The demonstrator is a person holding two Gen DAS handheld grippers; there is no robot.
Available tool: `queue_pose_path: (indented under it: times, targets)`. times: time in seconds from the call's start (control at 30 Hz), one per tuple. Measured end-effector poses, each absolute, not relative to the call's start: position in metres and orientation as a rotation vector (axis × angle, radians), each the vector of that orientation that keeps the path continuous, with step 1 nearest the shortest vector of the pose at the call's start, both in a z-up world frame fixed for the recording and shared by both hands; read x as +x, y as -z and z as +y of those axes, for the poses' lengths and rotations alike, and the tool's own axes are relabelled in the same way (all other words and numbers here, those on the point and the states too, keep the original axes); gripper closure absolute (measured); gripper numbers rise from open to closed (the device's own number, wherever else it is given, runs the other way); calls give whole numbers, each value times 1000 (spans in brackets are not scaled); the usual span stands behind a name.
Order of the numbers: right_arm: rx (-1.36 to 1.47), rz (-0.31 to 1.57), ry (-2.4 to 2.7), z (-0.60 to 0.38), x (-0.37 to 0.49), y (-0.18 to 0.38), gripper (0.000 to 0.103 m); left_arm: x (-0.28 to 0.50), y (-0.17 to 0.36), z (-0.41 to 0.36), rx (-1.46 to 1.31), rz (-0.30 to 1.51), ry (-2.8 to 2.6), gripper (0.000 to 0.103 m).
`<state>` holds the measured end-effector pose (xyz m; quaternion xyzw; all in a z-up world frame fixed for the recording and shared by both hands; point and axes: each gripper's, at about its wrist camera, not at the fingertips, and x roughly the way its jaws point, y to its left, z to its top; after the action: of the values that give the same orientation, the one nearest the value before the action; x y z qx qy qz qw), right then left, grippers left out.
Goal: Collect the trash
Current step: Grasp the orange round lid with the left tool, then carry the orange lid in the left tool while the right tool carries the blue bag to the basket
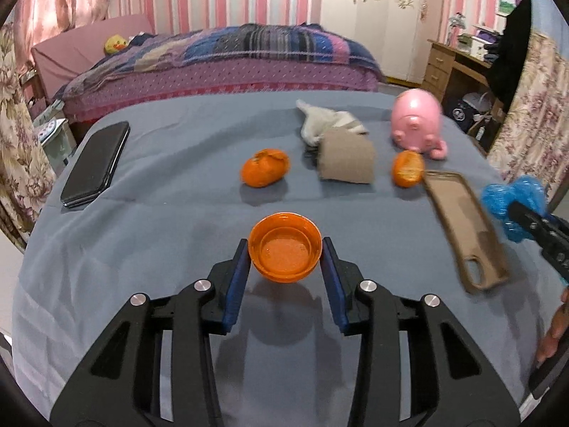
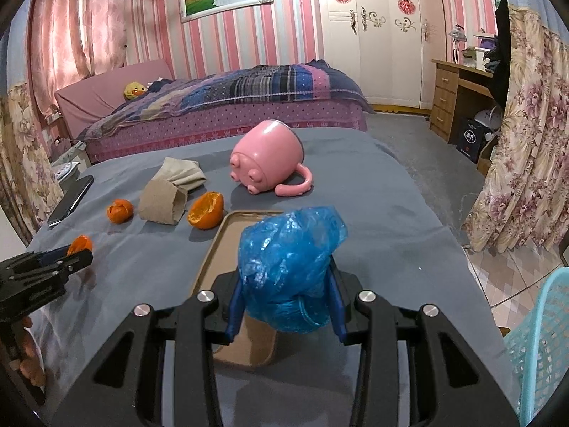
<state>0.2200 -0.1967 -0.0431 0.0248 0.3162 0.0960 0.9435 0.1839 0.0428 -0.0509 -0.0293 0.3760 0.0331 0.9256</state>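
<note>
- Tool in the left hand: its two blue-padded fingers are clamped on the sides of an orange plastic lid, which sits open side up between them, above the grey cloth of the bench; a shadow lies on the cloth under it.
- Tool in the right hand: its fingers are closed on a crumpled blue plastic bag, which bulges up and forward out of the grip. From the left wrist view this tool comes in at the right edge with the blue bag at its tip.
- Just beyond and under the right tool lies a tan phone case, inner side up, flat on the cloth.
- Past the case, half of an orange rests with its cut face showing, near the far end of the case.
- Left of that half lies a brown cardboard tube on its side, with a crumpled pale cloth just behind it.
- Further left sits a peeled-looking piece of orange, apart from the tube.
- A pink pig-shaped mug lies tipped over toward the far side of the bench, handle on the cloth.
- A black phone lies near the left edge of the bench.
- A light blue plastic basket stands off the bench at the lower right of the right wrist view.
- Behind the bench is a bed with a patchwork cover.
</note>
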Motion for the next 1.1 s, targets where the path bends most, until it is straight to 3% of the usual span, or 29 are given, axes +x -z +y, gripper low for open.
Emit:
queue_pose_path:
  times: [0.27, 0.57, 1.1]
  targets:
    - [27, 614, -188, -215, 196, 26, 64, 164, 29, 12, -61, 727, -20, 64]
    - [48, 544, -52, -298, 154, -6, 64, 149, 0, -42, -30, 630, 75, 64]
    - [84, 533, 291, -480, 71, -2, 64, 143, 16, -259, 81, 629, 465, 64]
